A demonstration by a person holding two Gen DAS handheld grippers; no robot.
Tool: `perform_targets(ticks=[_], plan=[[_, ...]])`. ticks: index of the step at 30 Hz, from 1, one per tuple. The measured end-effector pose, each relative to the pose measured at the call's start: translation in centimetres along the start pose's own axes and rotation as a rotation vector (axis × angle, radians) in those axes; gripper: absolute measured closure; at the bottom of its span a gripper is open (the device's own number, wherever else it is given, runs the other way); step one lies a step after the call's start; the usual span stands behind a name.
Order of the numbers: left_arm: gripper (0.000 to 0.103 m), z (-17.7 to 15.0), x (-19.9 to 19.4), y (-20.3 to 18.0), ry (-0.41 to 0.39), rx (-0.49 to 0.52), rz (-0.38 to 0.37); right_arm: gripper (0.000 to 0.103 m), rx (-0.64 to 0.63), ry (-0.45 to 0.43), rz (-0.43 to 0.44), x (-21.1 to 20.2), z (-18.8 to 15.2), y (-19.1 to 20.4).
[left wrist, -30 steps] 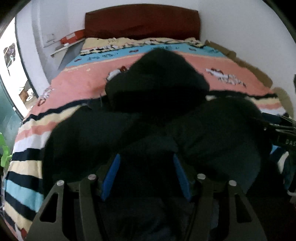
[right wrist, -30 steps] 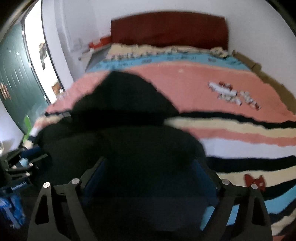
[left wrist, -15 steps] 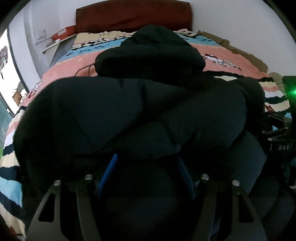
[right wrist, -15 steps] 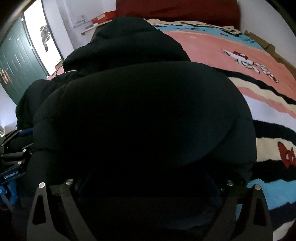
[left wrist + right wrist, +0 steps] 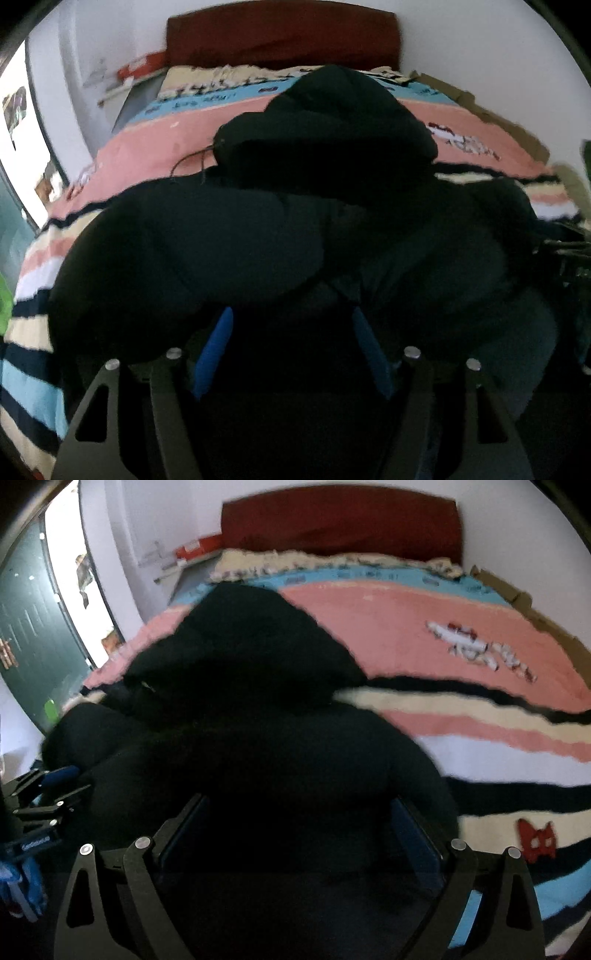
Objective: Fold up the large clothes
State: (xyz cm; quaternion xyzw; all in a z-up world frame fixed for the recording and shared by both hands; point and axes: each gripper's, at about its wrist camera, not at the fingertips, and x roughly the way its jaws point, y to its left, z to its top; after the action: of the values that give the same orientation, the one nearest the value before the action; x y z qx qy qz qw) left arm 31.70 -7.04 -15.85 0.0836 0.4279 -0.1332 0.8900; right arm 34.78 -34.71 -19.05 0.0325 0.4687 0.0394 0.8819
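At the bottom centre of each wrist view, the left gripper (image 5: 291,347) and right gripper (image 5: 299,834) stand wide, jaws opening, black padded jacket (image 5: 332,240) bulging between them; it looks soft, bulky and springy, best pinched at a hem; both point steeply down at the striped bed (image 5: 480,664).

The left gripper (image 5: 291,332) points steeply downward, and its jaws are opening. Its two blue fingers (image 5: 214,347) stand wide apart, with black fabric between them. The right gripper (image 5: 299,830) also points steeply downward and its jaws are opening; its dark blue fingers (image 5: 413,834) are spread wide around black fabric. In the right wrist view the left gripper shows at the left edge.
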Motion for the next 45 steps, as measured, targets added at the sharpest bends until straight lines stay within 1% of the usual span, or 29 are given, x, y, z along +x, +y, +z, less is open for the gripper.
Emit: perform_targets(ticks=[2,5,6,8,9,11,13,15,17,19,20,21,22,23,24,25,28,30,31,32,35,39,41,43,44,45], plan=[[0.033,-0.2,0.3,-0.3,-0.008,0.012,0.008,0.002,-0.011,0.003,-0.019,1.4,-0.7,0.0],[0.033,-0.1,0.6,-0.1,0.019,0.001,-0.002,0.002,0.002,0.03,-0.007,1.6,-0.4,-0.4],[0.033,0.2,0.4,-0.1,0.047,0.017,0.001,0.002,0.003,0.038,-0.003,1.3,-0.5,-0.4],[0.033,0.6,-0.5,0.0,0.07,0.03,-0.011,0.002,0.011,0.049,0.02,0.4,0.0,-0.7],[0.033,1.0,-1.7,0.5,0.06,0.03,-0.036,0.002,0.02,0.031,0.049,-0.9,0.4,-1.0],[0.033,2.1,-3.3,1.5,0.042,0.052,-0.055,0.002,0.031,-0.009,0.08,-2.8,1.2,-1.4],[0.033,3.6,-4.2,2.8,0.043,0.069,-0.067,0.002,0.028,-0.065,0.096,-5.1,3.0,-2.1],[0.033,5.6,-4.5,4.3,0.048,0.075,-0.073,0.002,0.013,-0.109,0.093,-6.5,5.4,-2.6],[0.033,8.3,-4.2,5.9,0.058,0.068,-0.104,0.001,-0.013,-0.143,0.069,-6.9,8.4,-3.3],[0.033,10.9,-3.6,7.0,0.058,0.061,-0.127,0.001,-0.016,-0.161,0.062,-6.4,11.5,-4.1],[0.033,12.7,-3.1,7.5,0.052,0.061,-0.147,0.001,-0.018,-0.164,0.069,-5.9,12.6,-4.3],[0.033,13.8,-2.6,7.8,0.049,0.061,-0.166,0.001,-0.02,-0.17,0.086,-5.1,14.5,-4.6],[0.033,15.4,-1.6,8.1,0.054,0.057,-0.203,0.001,-0.021,-0.173,0.099,-4.6,15.5,-4.8],[0.033,16.2,-0.9,8.2,0.058,0.056,-0.225,0.001,-0.026,-0.168,0.126,-3.5,17.1,-4.8],[0.033,17.7,0.4,8.2,0.065,0.058,-0.256,0.001,-0.035,-0.164,0.145,-2.4,18.1,-4.7],[0.033,18.6,1.5,8.1,0.069,0.058,-0.272,0.0,-0.045,-0.162,0.161,-1.4,19.0,-4.4],[0.033,21.0,4.9,8.0,0.082,0.051,-0.315,0.0,-0.095,-0.134,0.197,2.4,21.1,-2.8],[0.033,22.1,7.4,8.1,0.102,0.051,-0.344,0.001,-0.145,-0.108,0.225,5.0,21.9,-1.5],[0.033,22.5,8.7,8.2,0.112,0.05,-0.361,0.001,-0.16,-0.106,0.229,5.7,22.0,-1.0],[0.033,22.8,9.6,8.4,0.117,0.044,-0.375,0.001,-0.18,-0.099,0.245,7.0,22.3,-0.4],[0.033,22.9,13.5,8.8,0.151,-0.001,-0.453,0.001,-0.205,-0.073,0.285,10.3,22.5,0.7],[0.033,21.4,18.1,9.0,0.199,-0.042,-0.508,0.001,-0.18,-0.025,0.281,14.5,22.3,0.5],[0.033,20.9,19.0,9.3,0.193,-0.057,-0.512,0.001,-0.154,-0.021,0.288,15.5,22.0,0.1],[0.034,20.5,19.2,9.1,0.18,-0.05,-0.499,0.001,-0.133,-0.013,0.291,16.1,21.9,-0.2],[0.035,20.4,18.9,8.8,0.173,-0.038,-0.477,0.006,-0.138,-0.005,0.278,16.0,22.0,0.1],[0.044,20.4,18.6,8.6,0.166,-0.023,-0.458,0.012,-0.147,0.0,0.267,15.9,22.0,0.3]])
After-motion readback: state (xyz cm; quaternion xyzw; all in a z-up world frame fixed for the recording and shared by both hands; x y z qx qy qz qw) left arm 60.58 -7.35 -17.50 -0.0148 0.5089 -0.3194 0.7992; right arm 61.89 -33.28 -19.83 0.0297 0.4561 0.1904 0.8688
